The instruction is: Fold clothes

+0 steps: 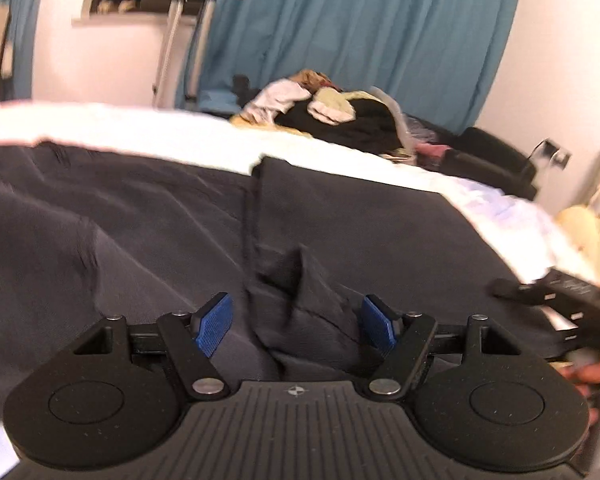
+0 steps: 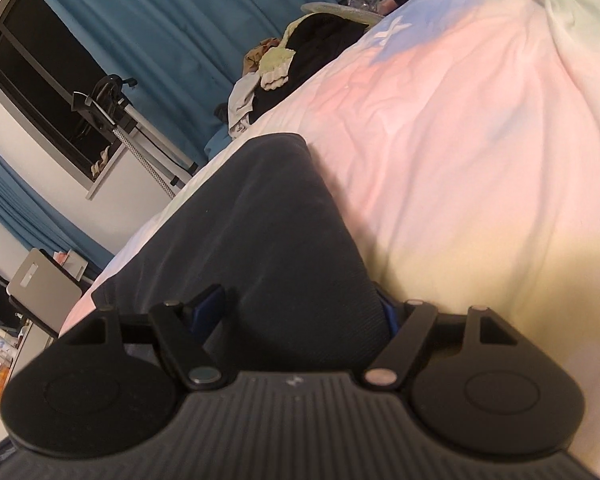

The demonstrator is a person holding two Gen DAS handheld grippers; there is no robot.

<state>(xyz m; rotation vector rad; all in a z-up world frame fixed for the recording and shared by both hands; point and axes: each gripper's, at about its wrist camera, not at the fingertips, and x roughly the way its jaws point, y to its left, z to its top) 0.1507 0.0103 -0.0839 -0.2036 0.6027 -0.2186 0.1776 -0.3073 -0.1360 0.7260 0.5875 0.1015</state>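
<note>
Dark grey garment [image 1: 148, 216] spread flat over pale bedsheet [image 1: 148, 128], raised crease near its middle. Left gripper [image 1: 296, 326] low over that crease, blue pads [image 1: 214, 322] well apart, released; bunched fabric between them, contact with either pad not certain. Right gripper [image 2: 300, 314] tilted, jaws wide; rounded fold of dark garment [image 2: 268, 232] filling the gap between fingers, right-hand pad mostly hidden behind cloth, grasp not decidable. Pinkish sheet [image 2: 460, 152] to the right of the fold. Heap of unfolded clothes [image 1: 328, 114] at the far edge of the bed, before teal curtain [image 1: 360, 32].
</note>
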